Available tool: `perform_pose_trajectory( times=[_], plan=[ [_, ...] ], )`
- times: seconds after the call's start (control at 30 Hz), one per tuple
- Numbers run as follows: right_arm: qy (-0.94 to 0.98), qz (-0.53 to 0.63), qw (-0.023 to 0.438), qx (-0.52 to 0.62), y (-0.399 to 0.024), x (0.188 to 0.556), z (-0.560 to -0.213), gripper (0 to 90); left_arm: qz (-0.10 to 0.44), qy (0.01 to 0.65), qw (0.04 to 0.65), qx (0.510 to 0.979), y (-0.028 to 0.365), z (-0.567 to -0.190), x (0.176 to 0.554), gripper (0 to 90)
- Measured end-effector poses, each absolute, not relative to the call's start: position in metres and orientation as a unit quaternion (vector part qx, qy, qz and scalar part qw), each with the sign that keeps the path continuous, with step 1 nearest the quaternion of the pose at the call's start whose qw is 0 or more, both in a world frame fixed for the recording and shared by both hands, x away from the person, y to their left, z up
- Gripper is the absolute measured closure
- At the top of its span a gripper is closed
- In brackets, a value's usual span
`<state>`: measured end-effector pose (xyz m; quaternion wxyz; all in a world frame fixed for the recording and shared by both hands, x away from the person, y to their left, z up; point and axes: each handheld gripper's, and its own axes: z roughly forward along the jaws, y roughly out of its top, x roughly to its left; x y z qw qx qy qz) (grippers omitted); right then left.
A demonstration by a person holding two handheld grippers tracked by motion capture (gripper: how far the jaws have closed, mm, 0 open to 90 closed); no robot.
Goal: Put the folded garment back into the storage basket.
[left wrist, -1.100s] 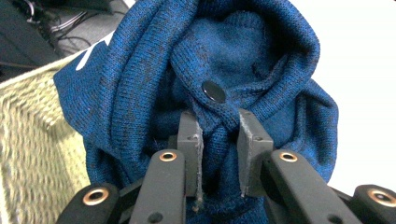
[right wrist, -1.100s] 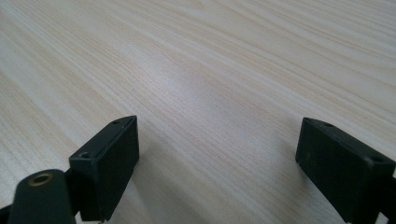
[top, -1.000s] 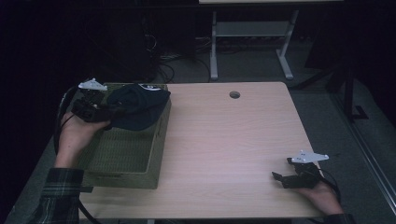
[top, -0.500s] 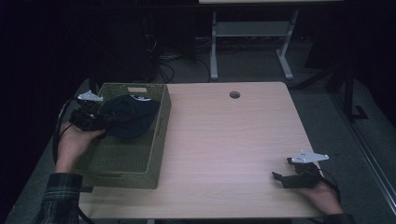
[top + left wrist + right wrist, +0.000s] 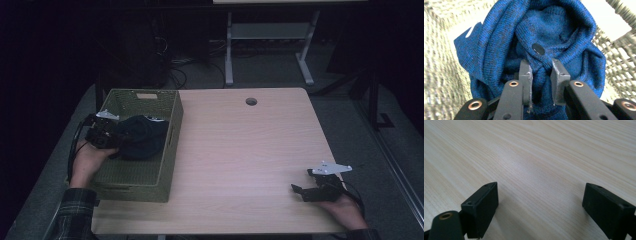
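**Pale wooden table, basket at the left**

A light wooden table (image 5: 240, 150) with a round hole (image 5: 251, 101) near its far edge carries a green woven basket (image 5: 170, 150) at its left side. The right gripper (image 5: 300, 191) rests near the front right corner.

A dark blue knitted sweater (image 5: 141, 142) sits bunched in the green woven basket (image 5: 165, 165) at the left of the high view, bulging in the basket's upper half and reaching toward its right wall. In the left gripper view the sweater (image 5: 544, 37) takes up the centre of the frame, its knit crumpled into deep rounded folds, with one black button (image 5: 538, 48) showing just above the middle. A ridge of the fabric is pinched at the lower centre. The basket's weave shows at the left and right edges of that frame.
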<state>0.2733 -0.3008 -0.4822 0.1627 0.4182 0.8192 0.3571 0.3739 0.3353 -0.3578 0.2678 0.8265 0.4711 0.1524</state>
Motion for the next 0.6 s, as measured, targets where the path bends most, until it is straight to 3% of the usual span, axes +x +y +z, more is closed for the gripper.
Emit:
perform_pose_trajectory(
  times=[0.4,0.6],
  plan=[
    [0.819,0.357,0.163,0.418,-0.301,0.273,-0.482,13.1,0.117,0.487,0.256,0.827,0.339,-0.389,0.378,70.3],
    [0.819,0.357,0.163,0.418,-0.301,0.273,-0.482,13.1,0.125,0.492,0.278,0.815,0.345,-0.383,0.375,52.8]
  ],
)
